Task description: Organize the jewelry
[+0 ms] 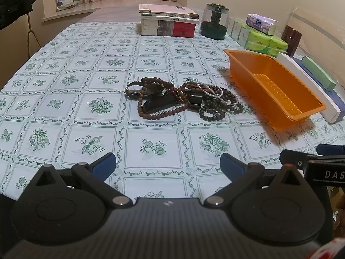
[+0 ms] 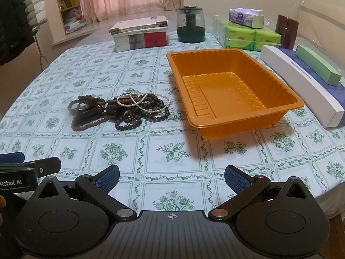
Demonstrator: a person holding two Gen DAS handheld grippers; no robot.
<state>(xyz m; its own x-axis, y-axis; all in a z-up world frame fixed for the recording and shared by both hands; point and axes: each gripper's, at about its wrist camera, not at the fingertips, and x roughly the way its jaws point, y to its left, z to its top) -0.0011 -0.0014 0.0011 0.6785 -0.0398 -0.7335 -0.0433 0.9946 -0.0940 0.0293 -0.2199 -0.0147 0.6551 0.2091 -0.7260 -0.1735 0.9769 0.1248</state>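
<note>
Left wrist view has the jewelry pile (image 1: 183, 100) lying in a tangle near the middle of the tabletop (image 1: 86, 108), on a cloth printed with green flowers in squares. In the heap are reddish-brown bead strands, darker bead strands, a thin string of white pearls (image 1: 217, 93) draped over the dark beads, and a dark strap-like piece (image 1: 159, 105) in the midst of them. To the right of the pile, near it but not touching, sits an orange plastic tray (image 1: 237, 64) with ribbed walls; from the right wrist view the tray (image 2: 215, 52) shows nothing inside it, and the jewelry (image 2: 123, 111) lies to its left.

The left gripper (image 1: 168, 168) hangs above the near edge of the tabletop with its blue-padded fingers spread wide and nothing between them. The right gripper (image 2: 171, 178) is beside it, likewise spread wide with nothing held, pointing more toward the tray. Both are well apart from the pile.

Beyond the tray, along the right side, lie a long white box (image 2: 301, 79) with a green box (image 2: 317, 63) just behind it. Further back are packs of green tissues (image 2: 248, 36) with a lavender tissue pack (image 2: 245, 17) on top, a brown canister (image 2: 287, 33), a dark green clear-domed jar (image 2: 190, 24), and a stack of books (image 2: 140, 34). Pink curtains hang at the far window.
</note>
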